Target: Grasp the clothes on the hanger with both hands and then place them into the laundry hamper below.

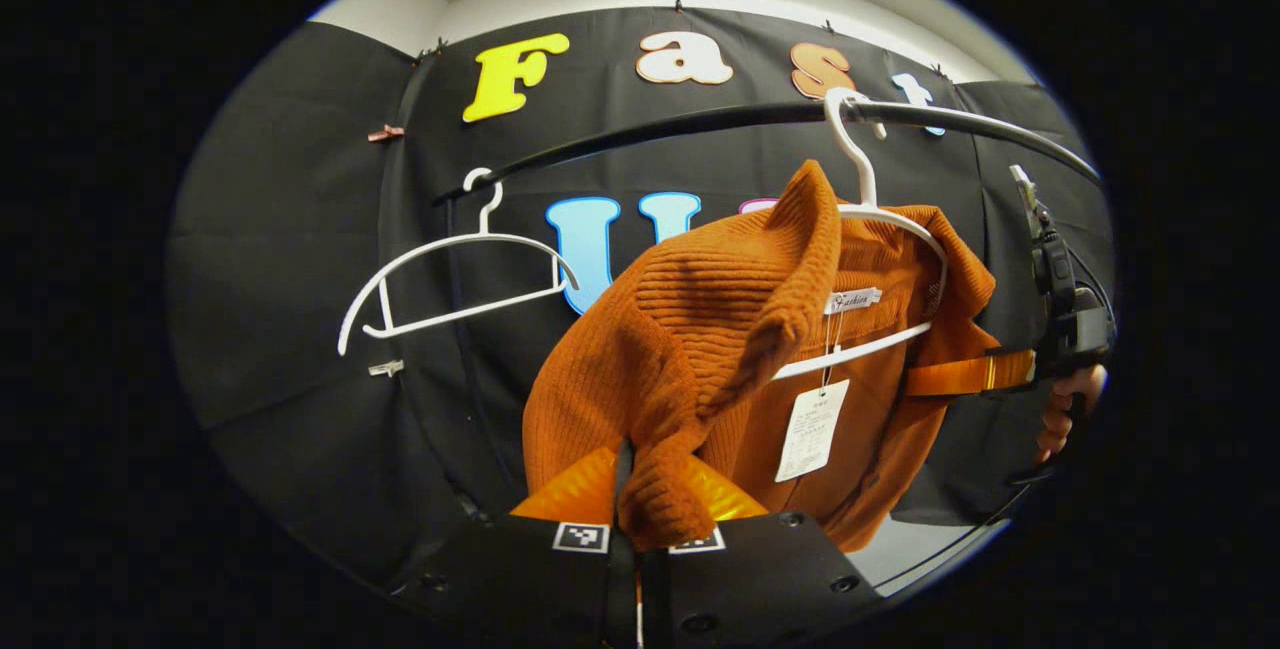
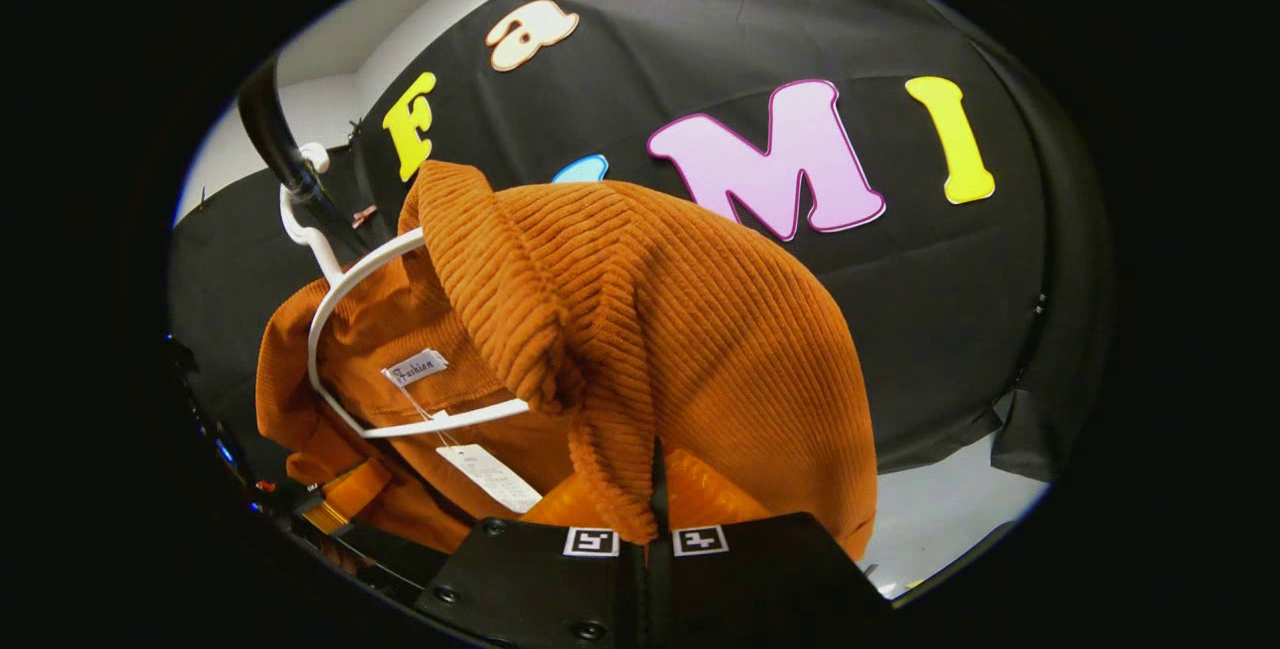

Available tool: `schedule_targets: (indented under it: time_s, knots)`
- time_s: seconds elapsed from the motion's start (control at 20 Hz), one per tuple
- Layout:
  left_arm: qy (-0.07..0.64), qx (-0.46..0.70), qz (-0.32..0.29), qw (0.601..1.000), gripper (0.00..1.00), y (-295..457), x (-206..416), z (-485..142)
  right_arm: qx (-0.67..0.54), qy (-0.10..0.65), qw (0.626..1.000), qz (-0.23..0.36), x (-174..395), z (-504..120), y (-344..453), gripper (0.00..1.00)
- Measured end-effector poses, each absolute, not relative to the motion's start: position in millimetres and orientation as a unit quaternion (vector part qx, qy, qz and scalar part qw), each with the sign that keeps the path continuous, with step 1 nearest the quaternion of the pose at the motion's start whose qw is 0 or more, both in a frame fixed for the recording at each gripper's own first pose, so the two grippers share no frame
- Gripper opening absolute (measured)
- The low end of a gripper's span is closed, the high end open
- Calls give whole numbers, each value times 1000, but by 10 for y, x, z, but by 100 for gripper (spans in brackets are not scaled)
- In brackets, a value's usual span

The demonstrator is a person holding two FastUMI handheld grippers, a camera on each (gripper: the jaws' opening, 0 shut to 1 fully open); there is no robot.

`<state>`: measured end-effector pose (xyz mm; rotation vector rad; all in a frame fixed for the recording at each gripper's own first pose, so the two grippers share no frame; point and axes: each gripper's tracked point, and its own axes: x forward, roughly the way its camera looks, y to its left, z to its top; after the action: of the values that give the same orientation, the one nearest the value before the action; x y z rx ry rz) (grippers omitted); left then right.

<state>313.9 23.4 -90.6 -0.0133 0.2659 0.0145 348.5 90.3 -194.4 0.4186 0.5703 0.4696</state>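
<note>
An orange ribbed sweater (image 1: 690,329) hangs on a white hanger (image 1: 880,219) hooked over a black rail (image 1: 700,124); a paper tag (image 1: 812,429) dangles from its collar. My left gripper (image 1: 635,489) is shut on a fold of the sweater's near shoulder. In the left gripper view, my right gripper (image 1: 985,372), held by a hand (image 1: 1065,414), grips the sweater's far shoulder. In the right gripper view, my right gripper (image 2: 655,494) is shut on a bunch of the sweater (image 2: 700,329), which drapes over the hanger (image 2: 335,314). The left gripper (image 2: 345,494) sits at the lower left, pressed into the cloth.
An empty white hanger (image 1: 450,279) hangs further left on the same rail. The rail (image 2: 280,144) curves up at the left of the right gripper view. A pale floor (image 2: 940,509) lies below the black cloth wall.
</note>
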Motion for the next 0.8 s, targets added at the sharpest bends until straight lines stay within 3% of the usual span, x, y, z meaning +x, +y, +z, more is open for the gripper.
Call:
schedule_targets:
  time_s: [0.2, 0.45, 0.5, 0.55, 0.8]
  knots:
    - [127, -28, 10, 991, 8, 426, 3113, -693, 163, 243, 936, 195, 3671, -1694, 470, 9]
    - [96, -30, 38, 994, 7, 735, 3152, -372, 152, 172, 967, 106, 4018, -1370, -88, 10]
    - [90, -21, 40, 995, 7, 763, 3161, -318, 148, 161, 972, 89, 4083, -1332, -181, 5]
    - [88, -13, 40, 995, 7, 794, 3183, -275, 145, 154, 975, 75, 4135, -1317, -251, 9]
    - [89, -36, 44, 994, 7, 961, 3277, -266, 149, 177, 972, 48, 4302, -1599, -410, 5]
